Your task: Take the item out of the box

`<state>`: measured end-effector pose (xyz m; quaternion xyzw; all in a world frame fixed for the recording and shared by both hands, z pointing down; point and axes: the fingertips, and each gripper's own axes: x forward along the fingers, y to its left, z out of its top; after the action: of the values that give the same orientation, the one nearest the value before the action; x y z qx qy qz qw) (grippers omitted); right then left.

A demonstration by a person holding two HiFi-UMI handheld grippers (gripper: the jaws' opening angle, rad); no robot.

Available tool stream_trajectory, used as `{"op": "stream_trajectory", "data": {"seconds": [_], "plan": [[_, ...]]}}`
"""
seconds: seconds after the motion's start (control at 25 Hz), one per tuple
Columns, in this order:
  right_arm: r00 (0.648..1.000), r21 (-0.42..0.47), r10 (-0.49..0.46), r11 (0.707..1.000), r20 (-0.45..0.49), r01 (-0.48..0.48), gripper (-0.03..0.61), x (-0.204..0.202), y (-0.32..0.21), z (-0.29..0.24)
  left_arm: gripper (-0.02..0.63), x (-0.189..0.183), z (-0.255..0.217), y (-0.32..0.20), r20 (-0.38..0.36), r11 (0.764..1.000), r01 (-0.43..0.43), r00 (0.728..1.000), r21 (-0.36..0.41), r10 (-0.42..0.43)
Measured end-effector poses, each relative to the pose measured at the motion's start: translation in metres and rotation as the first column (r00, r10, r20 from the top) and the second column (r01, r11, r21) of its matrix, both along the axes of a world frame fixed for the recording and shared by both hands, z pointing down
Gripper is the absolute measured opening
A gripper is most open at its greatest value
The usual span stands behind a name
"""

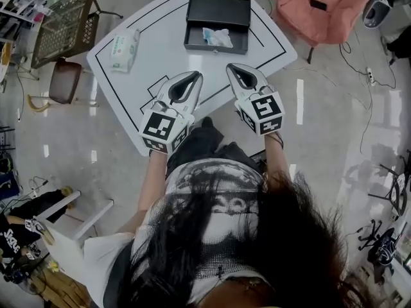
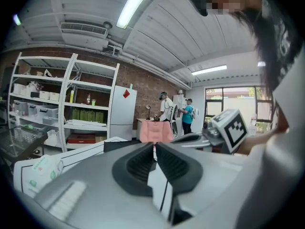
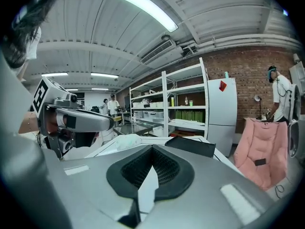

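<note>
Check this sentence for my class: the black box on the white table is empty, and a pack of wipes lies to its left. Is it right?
Not quite. The black box is not empty: a small white and blue packet lies in it, as the head view shows. It does stand on the white table, with the pack of wipes to its left.

A lab-like workshop: brick wall (image 3: 257,70), metal storage shelves (image 3: 167,104), cables (image 1: 359,63) across the floor (image 1: 321,140).

Wipes pack (image 1: 124,49) near the white table's (image 1: 164,59) left edge, pink armchair (image 1: 319,8) beyond its right corner.
</note>
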<state>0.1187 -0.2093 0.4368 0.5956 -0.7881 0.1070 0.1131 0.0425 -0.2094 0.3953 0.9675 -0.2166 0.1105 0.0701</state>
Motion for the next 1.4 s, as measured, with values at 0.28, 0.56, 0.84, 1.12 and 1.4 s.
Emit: {"op": "stream_trajectory", "data": {"seconds": [0.28, 0.56, 0.84, 1.12, 1.4], "plan": [[0.994, -0.041, -0.010, 0.999, -0.110, 0.006, -0.002, 0.016, -0.050, 0.020, 0.000, -0.011, 0.009, -0.034, 0.001, 1.000, -0.013, 1.000, -0.005, 0.013], [0.977, -0.112, -0.082, 0.992, -0.199, 0.061, -0.002, 0.029, -0.084, 0.042, 0.000, -0.016, 0.012, -0.054, -0.004, 1.000, -0.002, 1.000, 0.006, 0.002], [0.936, -0.168, -0.195, 0.974, -0.295, 0.150, 0.002, 0.044, -0.111, 0.052, 0.000, -0.017, 0.017, -0.060, 0.005, 0.999, 0.044, 0.999, -0.010, -0.044], [0.875, -0.288, -0.361, 0.918, -0.322, 0.273, 0.044, 0.050, -0.136, 0.083, 0.000, -0.010, 0.013, -0.064, -0.007, 0.991, 0.131, 0.991, -0.018, -0.132], [0.792, -0.421, -0.514, 0.831, -0.329, 0.364, 0.123, 0.050, -0.160, 0.123, 0.000, 0.002, 0.007, -0.065, -0.012, 0.980, 0.197, 0.980, -0.011, -0.197]]}}
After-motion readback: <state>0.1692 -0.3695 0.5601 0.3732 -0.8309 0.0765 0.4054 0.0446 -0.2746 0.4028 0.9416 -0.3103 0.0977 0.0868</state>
